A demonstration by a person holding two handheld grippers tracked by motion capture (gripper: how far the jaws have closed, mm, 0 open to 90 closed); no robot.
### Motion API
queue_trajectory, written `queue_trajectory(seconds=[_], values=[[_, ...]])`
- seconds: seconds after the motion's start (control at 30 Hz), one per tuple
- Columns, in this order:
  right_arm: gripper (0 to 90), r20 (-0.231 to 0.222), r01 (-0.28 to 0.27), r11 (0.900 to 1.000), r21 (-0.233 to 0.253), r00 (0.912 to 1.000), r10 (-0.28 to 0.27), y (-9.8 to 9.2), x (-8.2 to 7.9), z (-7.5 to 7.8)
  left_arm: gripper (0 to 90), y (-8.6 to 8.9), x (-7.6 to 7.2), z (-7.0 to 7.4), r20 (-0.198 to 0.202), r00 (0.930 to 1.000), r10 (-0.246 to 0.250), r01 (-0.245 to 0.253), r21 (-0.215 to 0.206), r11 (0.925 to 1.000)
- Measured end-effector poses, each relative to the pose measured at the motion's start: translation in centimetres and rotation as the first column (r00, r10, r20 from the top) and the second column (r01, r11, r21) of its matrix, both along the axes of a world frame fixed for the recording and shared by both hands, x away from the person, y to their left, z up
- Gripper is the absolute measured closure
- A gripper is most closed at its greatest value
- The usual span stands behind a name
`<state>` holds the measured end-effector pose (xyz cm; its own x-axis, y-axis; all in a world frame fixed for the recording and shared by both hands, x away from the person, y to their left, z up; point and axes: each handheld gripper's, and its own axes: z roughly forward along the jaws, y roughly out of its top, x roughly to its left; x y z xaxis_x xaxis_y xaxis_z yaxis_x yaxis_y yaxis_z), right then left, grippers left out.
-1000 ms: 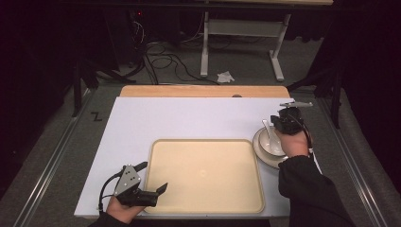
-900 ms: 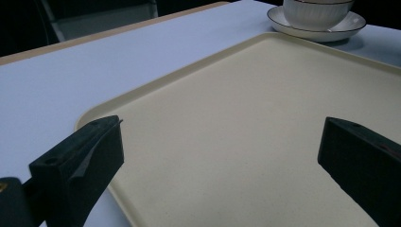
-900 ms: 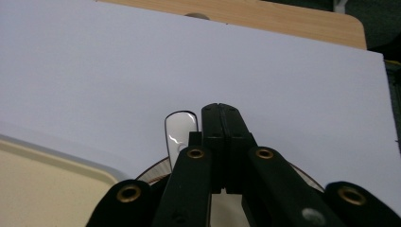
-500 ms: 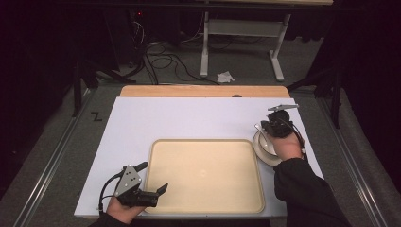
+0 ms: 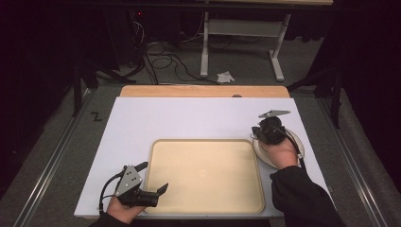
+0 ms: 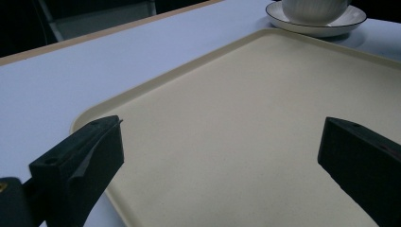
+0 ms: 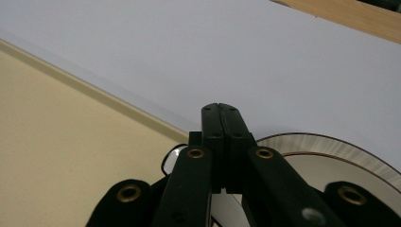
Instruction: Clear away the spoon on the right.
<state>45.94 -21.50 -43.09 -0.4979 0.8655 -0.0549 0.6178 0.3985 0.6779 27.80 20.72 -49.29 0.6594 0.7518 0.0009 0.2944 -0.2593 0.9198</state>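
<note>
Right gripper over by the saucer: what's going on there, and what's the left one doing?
The right gripper sits over the cup and saucer just off the right edge of the tray, its jaws pressed together. Whether they pinch anything, such as the cup's rim, cannot be told. The left gripper rests open at the tray's near left corner, holding nothing.

right tool (image 5: pixel 265 131) over saucer (image 5: pixel 295 142) | left tool (image 5: pixel 153 177) at tray's (image 5: pixel 203 203) near-left edge, jaws apart
</note>
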Motion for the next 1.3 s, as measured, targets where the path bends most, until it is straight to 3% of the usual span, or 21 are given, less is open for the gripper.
queue_trajectory(seconds=[0.27, 0.47, 0.63, 0.93, 1.3], values=[[90.0, 0.018, -0.041, 0.999, 0.016, 0.999, 0.041, 0.4, -1.3, 0.6, 1.8, 0.0, 0.1, 0.0, -0.004, 1.0, 0.003, -0.003, 0.006, 1.0], [90.0, 0.022, 0.006, 0.999, 0.04, 0.9997, -0.007, -0.3, -0.7, 0.5, 1.8, 0.0, 0.1, -0.1, -0.005, 1.0, 0.003, -0.003, 0.006, 1.0], [90.0, -0.004, -0.017, 0.999, 0.036, 0.9998, 0.017, -0.2, -0.8, 0.1, 1.8, 0.1, 0.1, -0.1, -0.007, 1.0, 0.004, -0.004, 0.004, 1.0], [90.0, 0.007, -0.058, 0.998, 0.035, 0.9983, 0.058, -0.4, -3.0, 0.0, 1.8, -0.1, 0.1, -0.1, -0.008, 1.0, 0.002, -0.002, 0.009, 1.0], [90.0, 0.019, -0.074, 0.996, 0.052, 0.9971, 0.073, -2.7, -5.5, -0.7, 1.8, -0.2, 0.1, -0.2, -0.01, 0.9999, -0.001, 0.001, 0.017, 0.9998]])
